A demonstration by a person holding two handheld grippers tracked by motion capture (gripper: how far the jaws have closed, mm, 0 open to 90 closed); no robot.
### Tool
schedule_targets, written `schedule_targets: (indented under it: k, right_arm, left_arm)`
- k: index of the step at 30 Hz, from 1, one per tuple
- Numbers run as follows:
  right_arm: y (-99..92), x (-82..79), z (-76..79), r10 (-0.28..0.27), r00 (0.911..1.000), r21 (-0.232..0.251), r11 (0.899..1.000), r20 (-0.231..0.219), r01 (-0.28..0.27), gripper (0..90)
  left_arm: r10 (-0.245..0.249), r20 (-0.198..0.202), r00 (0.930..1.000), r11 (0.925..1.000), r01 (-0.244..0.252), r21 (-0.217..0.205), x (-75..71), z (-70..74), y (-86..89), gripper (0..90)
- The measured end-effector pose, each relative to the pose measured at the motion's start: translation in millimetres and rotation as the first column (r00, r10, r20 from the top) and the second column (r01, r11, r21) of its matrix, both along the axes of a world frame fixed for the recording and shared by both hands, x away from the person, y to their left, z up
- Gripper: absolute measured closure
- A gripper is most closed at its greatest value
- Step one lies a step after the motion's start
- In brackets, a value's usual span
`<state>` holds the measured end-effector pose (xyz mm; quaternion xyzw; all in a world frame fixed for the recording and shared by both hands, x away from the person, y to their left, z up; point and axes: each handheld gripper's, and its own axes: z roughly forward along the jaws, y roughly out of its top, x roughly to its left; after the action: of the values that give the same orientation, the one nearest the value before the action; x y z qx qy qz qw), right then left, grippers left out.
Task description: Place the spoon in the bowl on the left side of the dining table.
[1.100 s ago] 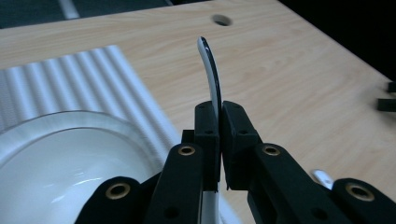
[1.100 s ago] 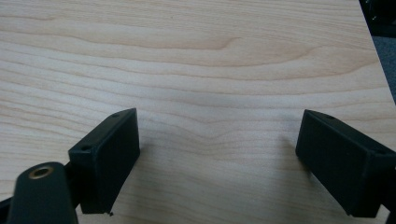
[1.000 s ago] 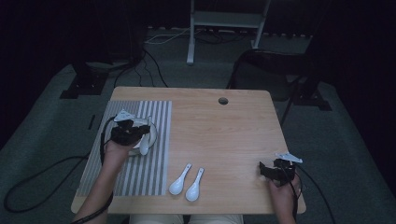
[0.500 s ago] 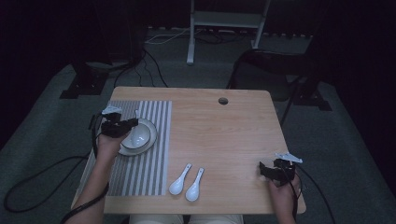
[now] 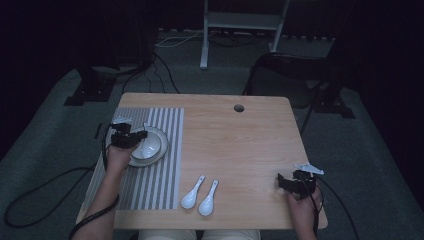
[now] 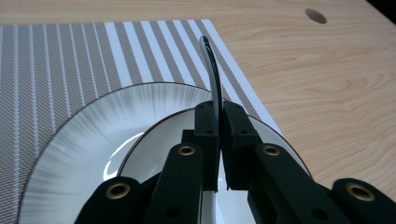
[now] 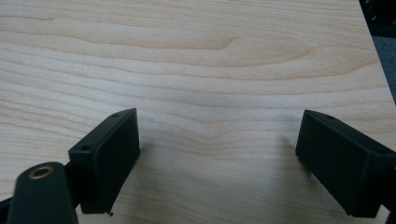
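Both grippers are matte black. On the left gripper (image 6: pixel 218 135), two slim rectangular jaw blocks sit at the ends of rounded link arms, each arm carrying a brass-ringed pivot hole behind the block, with small dark screw recesses nearer the tip. The right gripper (image 7: pixel 217 158) has broader, flat-faced black pads, a brass ring behind its left one. A grey three-cornered plate tops each body, and black cables trail behind the hands. Light trousers.

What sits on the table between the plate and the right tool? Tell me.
Two white spoons lie between the plate and the right tool, on bare wood, seen in the high view.
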<state>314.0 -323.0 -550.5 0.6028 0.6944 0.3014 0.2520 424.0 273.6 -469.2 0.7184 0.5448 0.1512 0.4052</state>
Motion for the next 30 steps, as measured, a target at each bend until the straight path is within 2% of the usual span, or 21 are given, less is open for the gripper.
schedule_targets:
  k: [3, 8, 11, 16, 21, 25, 27, 29, 30]
  right_arm:
    - [0.0, 0.0, 0.0, 0.000, 1.0000, 0.000, 1.000, 0.000, 0.000, 12.9]
    - [0.0, 0.0, 0.0, 0.000, 1.0000, 0.000, 1.000, 0.000, 0.000, 12.9]
    - [0.0, 0.0, 0.0, 0.000, 1.0000, 0.000, 1.000, 0.000, 0.000, 12.9]
    - [0.0, 0.0, 0.0, 0.000, 1.0000, 0.000, 1.000, 0.000, 0.000, 12.9]
    - [0.0, 0.0, 0.0, 0.000, 1.0000, 0.000, 1.000, 0.000, 0.000, 12.9]
    - [0.0, 0.0, 0.0, 0.000, 1.0000, 0.000, 1.000, 0.000, 0.000, 12.9]
    - [0.0, 0.0, 0.0, 0.000, 1.0000, 0.000, 1.000, 0.000, 0.000, 12.9]
    - [0.0, 0.0, 0.0, 0.000, 1.0000, 0.000, 1.000, 0.000, 0.000, 12.9]
    - [0.0, 0.0, 0.0, 0.000, 1.0000, 0.000, 1.000, 0.000, 0.000, 12.9]
  left_arm:
    - [0.004, -0.016, 0.9999, 0.9996, -0.003, 0.028, 4.3, -1.7, -0.7, 85.5]
    - [0.031, -0.037, 0.9988, 0.9992, -0.030, 0.025, 7.5, -4.7, 0.1, 85.2]
    - [0.042, -0.057, 0.9975, 0.9981, -0.039, 0.047, 8.2, -7.9, -1.2, 80.5]
    - [0.050, -0.057, 0.9971, 0.9972, -0.047, 0.058, 7.0, -8.0, -2.9, 79.5]
    - [0.063, -0.053, 0.9966, 0.9924, -0.057, 0.109, 2.2, -5.2, -5.8, 76.2]
    - [0.070, -0.045, 0.9965, 0.9894, -0.064, 0.131, -4.9, -2.4, -7.9, 62.4]
    - [0.060, -0.040, 0.9974, 0.9894, -0.055, 0.134, -9.5, 0.0, -10.2, 59.8]
    - [0.059, -0.029, 0.9978, 0.9874, -0.054, 0.149, -15.8, 2.9, -14.6, 48.7]
    - [0.047, -0.021, 0.9987, 0.9892, -0.043, 0.140, -19.5, 3.7, -16.6, 45.3]
